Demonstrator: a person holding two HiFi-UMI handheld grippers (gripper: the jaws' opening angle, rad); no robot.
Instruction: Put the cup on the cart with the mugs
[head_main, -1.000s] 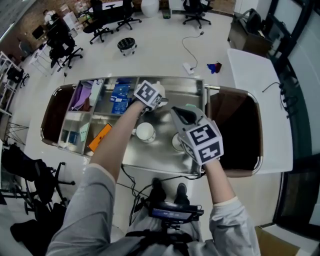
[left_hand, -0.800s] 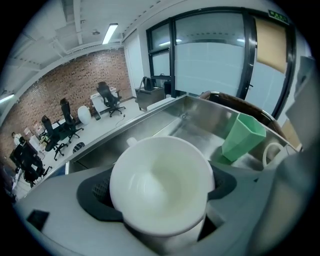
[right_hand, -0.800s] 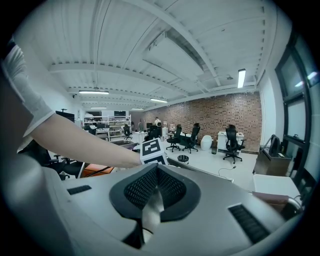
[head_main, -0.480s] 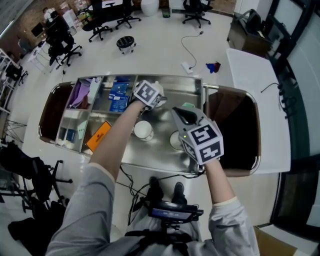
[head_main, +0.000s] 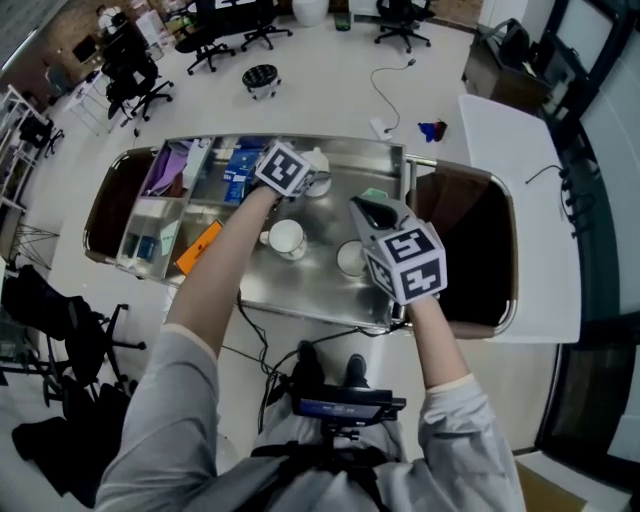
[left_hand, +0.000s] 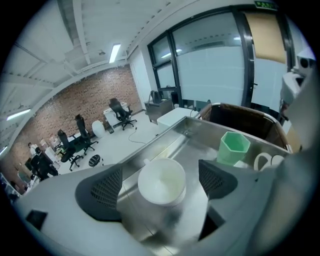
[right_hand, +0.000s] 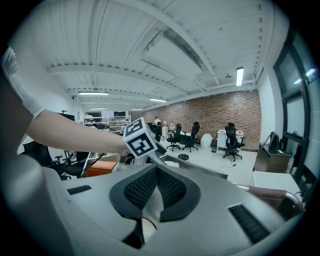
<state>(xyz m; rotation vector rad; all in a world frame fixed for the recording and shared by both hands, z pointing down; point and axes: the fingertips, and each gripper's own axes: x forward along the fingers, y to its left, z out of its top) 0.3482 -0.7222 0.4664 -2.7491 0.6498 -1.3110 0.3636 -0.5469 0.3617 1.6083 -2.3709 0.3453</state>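
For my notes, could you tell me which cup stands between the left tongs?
The white cup by the far rim of the cart, between the open left tongs; the green cup and two mugs stand outside them.

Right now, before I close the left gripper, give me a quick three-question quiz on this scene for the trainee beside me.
1. True or false: the white cup stands between the left gripper's parted jaws, untouched.
2. The angular cup beyond it on the steel tray is: A red, B green, C blue.
3. Fill in: the right gripper's jaws are ___.
Key: 1 true; 2 B; 3 shut, with nothing gripped.
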